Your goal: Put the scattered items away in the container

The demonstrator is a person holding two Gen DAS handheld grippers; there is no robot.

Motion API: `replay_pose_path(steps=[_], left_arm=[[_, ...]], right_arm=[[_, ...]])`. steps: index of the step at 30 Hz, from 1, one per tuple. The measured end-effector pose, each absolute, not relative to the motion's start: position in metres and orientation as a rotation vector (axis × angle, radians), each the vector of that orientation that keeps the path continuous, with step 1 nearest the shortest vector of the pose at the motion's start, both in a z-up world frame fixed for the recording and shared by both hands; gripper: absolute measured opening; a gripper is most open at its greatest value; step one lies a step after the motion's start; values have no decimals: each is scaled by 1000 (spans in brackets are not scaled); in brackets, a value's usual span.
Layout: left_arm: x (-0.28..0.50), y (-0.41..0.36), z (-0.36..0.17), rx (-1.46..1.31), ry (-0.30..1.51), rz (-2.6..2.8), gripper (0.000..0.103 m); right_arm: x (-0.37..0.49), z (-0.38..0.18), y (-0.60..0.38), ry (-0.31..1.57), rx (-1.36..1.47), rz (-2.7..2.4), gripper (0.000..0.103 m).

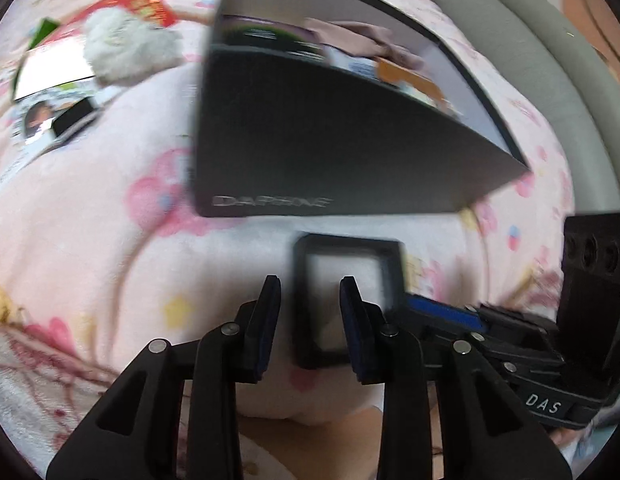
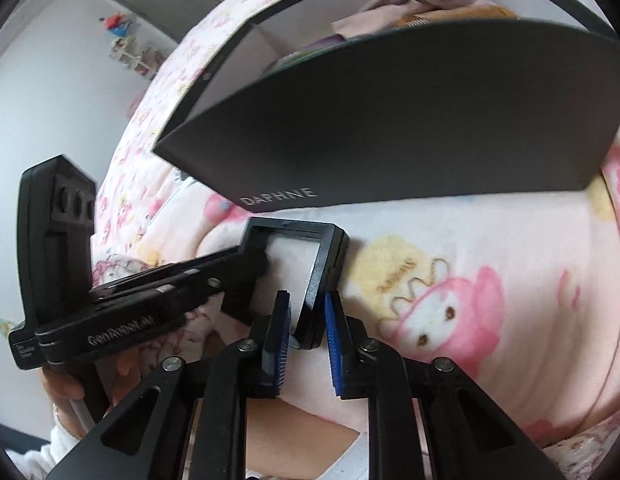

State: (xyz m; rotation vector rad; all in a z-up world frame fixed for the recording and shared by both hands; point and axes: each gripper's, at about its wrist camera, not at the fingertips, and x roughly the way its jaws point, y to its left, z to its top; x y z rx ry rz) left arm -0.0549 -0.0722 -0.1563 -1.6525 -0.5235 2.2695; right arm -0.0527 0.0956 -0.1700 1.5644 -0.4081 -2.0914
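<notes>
Right wrist view: I have the right hand-held gripper (image 2: 306, 320) straddling the right rail of the frame (image 2: 328, 256), pads narrow, contact uncertain. My left hand-held gripper (image 1: 310, 312) straddles the left rail, part-open, not pressing. The frame lies on the blanket (image 2: 490, 240) just before the box (image 2: 410, 140). I judge it light, stiff, hollow; grip a rail.

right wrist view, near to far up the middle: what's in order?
right gripper → black square frame on the pink blanket → dark DAPHNE box → pinkish cloth inside it.
</notes>
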Motion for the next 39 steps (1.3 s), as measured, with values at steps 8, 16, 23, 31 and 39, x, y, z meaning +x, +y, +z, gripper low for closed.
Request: replay_pose_path(steps=[8, 16, 23, 31, 39], left_arm=[[-57, -74, -155, -1604, -580, 2278, 30], [-54, -79, -152, -1642, -498, 2268, 30], [-46, -89, -100, -1455, -586, 2287, 29], [-115, -96, -52, -1355, -606, 2382, 29], [-208, -93, -95, -1654, -523, 2362, 29]], right_arm=[[-45, -163, 112, -435, 1563, -2146, 15], [-46, -163, 104, -403, 1551, -2119, 15], [-37, -110, 109, -374, 1388, -2215, 15], [-99, -37, 110, -240, 1210, -2250, 15], [-211, -78, 99, -241, 1468, -2127, 15]])
